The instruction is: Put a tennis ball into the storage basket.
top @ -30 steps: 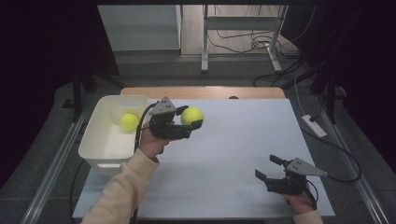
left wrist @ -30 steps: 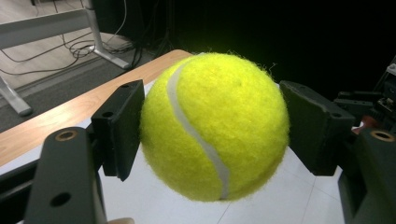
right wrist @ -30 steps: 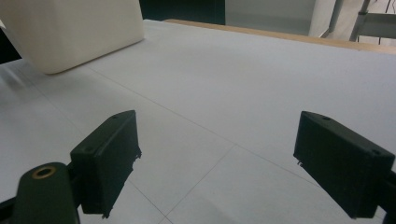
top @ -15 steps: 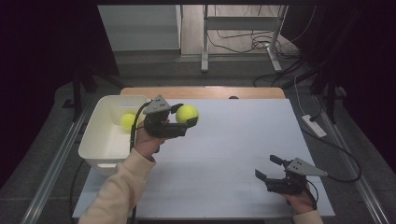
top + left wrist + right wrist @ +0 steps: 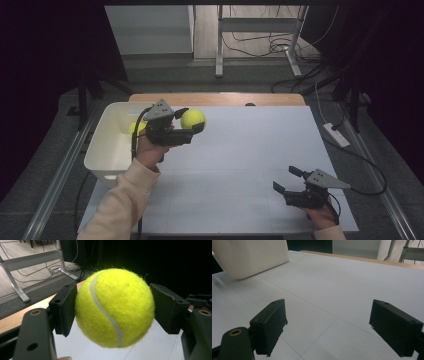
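Beside the white bin (image 5: 107, 150), your left gripper (image 5: 192, 121) is pinching a tennis ball (image 5: 193, 118). Your right gripper (image 5: 286, 180) is resting with jaws spread over the table (image 5: 250, 150).

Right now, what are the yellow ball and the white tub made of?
The yellow ball, clamped in the left tool, looks like a tennis ball: fuzzy felt with loose fibres at its edge and a smooth pale seam curving across it. The white tub looks like hard plastic, going by its smooth, plain, slightly glossy walls and rounded rim, though I can't be sure.
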Available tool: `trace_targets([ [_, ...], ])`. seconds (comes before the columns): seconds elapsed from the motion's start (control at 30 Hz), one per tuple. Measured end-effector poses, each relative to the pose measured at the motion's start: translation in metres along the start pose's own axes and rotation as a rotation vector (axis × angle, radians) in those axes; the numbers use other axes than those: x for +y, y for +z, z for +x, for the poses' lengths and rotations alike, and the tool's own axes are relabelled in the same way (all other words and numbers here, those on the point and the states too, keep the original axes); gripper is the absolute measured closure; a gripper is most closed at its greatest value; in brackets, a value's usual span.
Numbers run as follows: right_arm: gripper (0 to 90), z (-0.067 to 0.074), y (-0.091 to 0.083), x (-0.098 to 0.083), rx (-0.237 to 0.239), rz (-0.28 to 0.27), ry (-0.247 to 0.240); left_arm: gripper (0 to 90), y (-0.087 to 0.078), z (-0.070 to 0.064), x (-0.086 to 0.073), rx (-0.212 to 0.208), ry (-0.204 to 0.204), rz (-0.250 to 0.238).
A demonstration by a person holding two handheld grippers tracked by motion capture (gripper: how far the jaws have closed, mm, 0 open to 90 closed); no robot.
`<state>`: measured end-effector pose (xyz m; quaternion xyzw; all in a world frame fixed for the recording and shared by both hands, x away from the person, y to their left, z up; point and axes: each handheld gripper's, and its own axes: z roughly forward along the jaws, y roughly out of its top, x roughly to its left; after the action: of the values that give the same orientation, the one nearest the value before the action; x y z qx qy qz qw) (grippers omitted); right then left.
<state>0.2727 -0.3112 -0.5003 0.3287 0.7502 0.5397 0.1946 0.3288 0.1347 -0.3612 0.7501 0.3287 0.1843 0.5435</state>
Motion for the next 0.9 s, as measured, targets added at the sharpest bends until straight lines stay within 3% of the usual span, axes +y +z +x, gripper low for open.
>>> trace_targets([
  [0.9,13.9,0.0,0.0,0.0,-0.001,-0.001,0.0,27.2,-0.022,0.018,0.008,0.065,-0.01,-0.006],
])
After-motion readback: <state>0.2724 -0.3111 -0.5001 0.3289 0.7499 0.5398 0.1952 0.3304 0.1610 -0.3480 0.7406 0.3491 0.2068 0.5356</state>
